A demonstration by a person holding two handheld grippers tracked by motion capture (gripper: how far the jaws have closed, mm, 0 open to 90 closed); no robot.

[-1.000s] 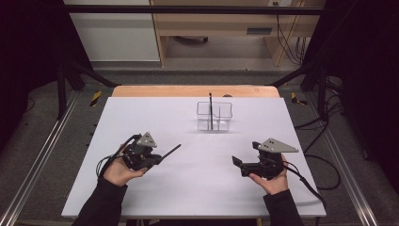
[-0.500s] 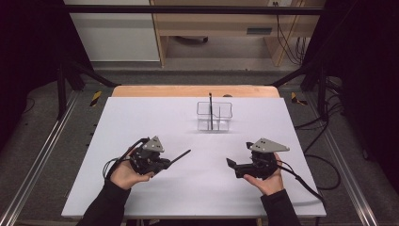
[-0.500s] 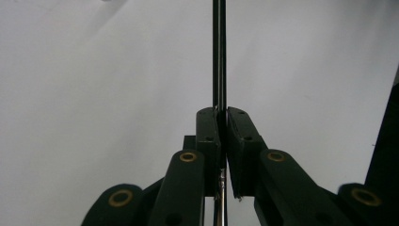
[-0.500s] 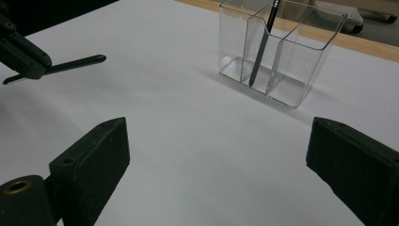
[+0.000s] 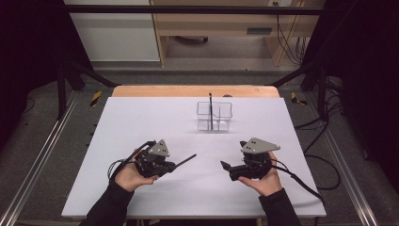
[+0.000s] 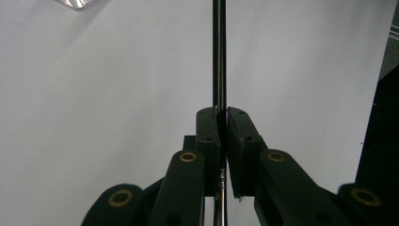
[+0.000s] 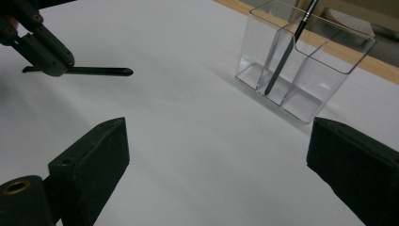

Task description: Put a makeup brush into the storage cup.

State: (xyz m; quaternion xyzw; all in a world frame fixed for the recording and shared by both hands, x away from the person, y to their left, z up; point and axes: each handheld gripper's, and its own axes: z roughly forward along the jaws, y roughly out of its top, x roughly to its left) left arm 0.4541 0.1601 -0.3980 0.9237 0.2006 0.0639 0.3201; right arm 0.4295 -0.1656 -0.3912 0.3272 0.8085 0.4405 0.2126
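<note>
- While my left gripper [image 5: 165,165] pinches the thin black pen [image 5: 184,160] near one end above the table [image 5: 141,117], it could swivel between the pads.
- Aimed badly, its tip may knock the clear holder [image 5: 214,116], where another brush [image 5: 211,109] stands.
- My right gripper [image 5: 229,168] gapes empty; it can't steady anything.

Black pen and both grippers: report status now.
Left gripper shut on black pen, held above the table. Right gripper open, empty. Clear organizer ahead holds one brush. Path clear.
</note>
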